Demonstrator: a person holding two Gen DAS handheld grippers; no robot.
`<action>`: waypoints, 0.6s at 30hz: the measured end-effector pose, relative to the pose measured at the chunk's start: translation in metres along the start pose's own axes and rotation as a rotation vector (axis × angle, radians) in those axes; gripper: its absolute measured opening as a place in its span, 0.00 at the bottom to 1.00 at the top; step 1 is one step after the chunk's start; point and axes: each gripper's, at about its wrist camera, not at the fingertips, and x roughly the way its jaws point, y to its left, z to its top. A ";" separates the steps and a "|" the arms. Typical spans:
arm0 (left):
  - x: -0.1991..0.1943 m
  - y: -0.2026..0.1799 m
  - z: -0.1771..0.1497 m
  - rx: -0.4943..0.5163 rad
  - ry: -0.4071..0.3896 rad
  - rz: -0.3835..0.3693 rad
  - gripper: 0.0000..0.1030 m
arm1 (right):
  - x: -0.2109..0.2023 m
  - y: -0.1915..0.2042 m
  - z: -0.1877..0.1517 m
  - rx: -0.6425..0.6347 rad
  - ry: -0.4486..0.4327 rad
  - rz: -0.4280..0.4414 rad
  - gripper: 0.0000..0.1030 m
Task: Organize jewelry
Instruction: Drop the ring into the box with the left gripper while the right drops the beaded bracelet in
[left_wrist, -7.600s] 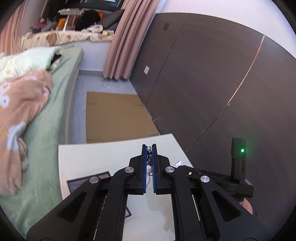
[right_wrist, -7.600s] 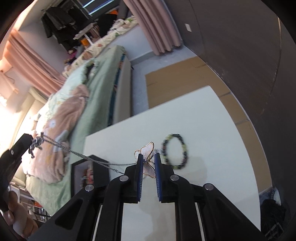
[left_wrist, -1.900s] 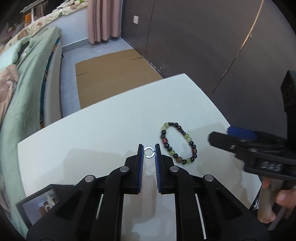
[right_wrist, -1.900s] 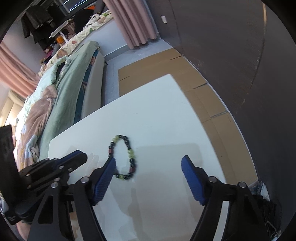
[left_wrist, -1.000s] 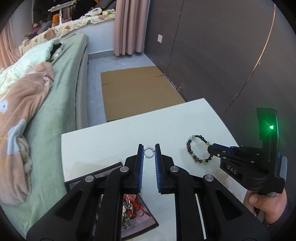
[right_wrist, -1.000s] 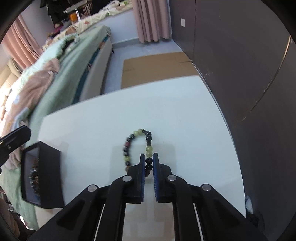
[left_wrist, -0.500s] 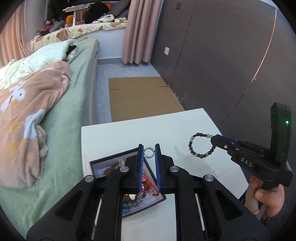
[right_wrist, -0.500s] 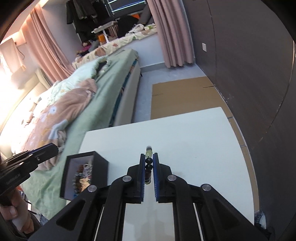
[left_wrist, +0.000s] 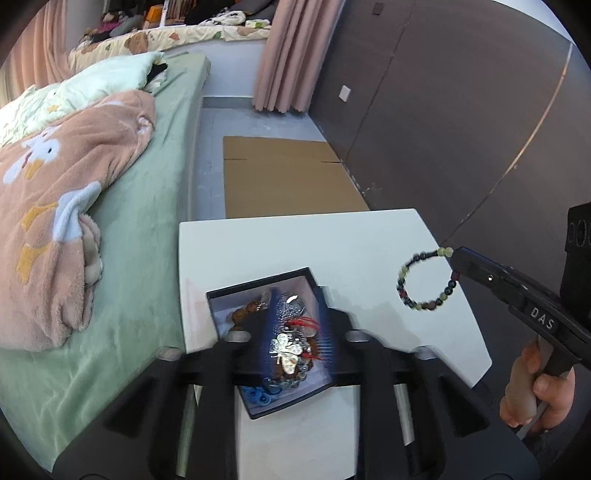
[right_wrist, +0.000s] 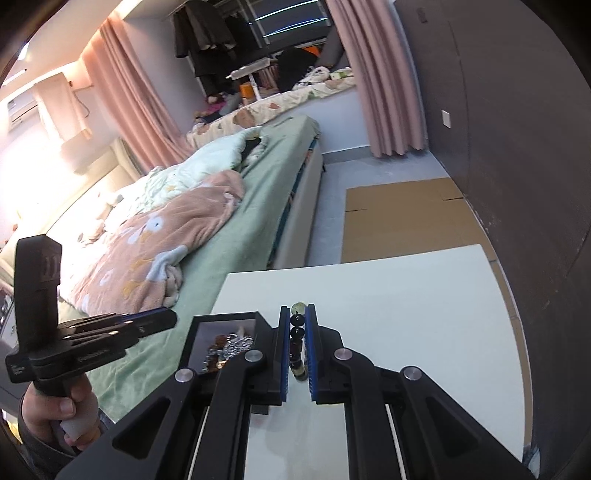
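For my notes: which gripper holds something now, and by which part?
Right gripper pinches the beaded bracelet by one side of its loop. Left gripper jaws are opening over the jewelry box, holding nothing.

Beaded bracelet (left_wrist: 428, 280) of dark and green beads hanging above white table, black box (left_wrist: 273, 343) holding tangled jewelry, seemingly a butterfly pendant.

Both grippers are matte black with blue pads and round silver screws. The right gripper (left_wrist: 460, 260) carries white "DAS" lettering; the left gripper (right_wrist: 168, 320) has a pale handle.
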 end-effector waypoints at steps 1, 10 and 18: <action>-0.002 0.001 0.000 -0.003 -0.008 -0.002 0.54 | 0.002 0.002 0.000 -0.004 0.002 0.004 0.08; -0.012 0.021 0.003 -0.034 -0.034 -0.016 0.61 | 0.008 0.032 -0.002 -0.053 -0.019 0.085 0.08; -0.016 0.038 0.002 -0.049 -0.046 0.019 0.74 | 0.027 0.060 -0.002 -0.071 -0.005 0.166 0.08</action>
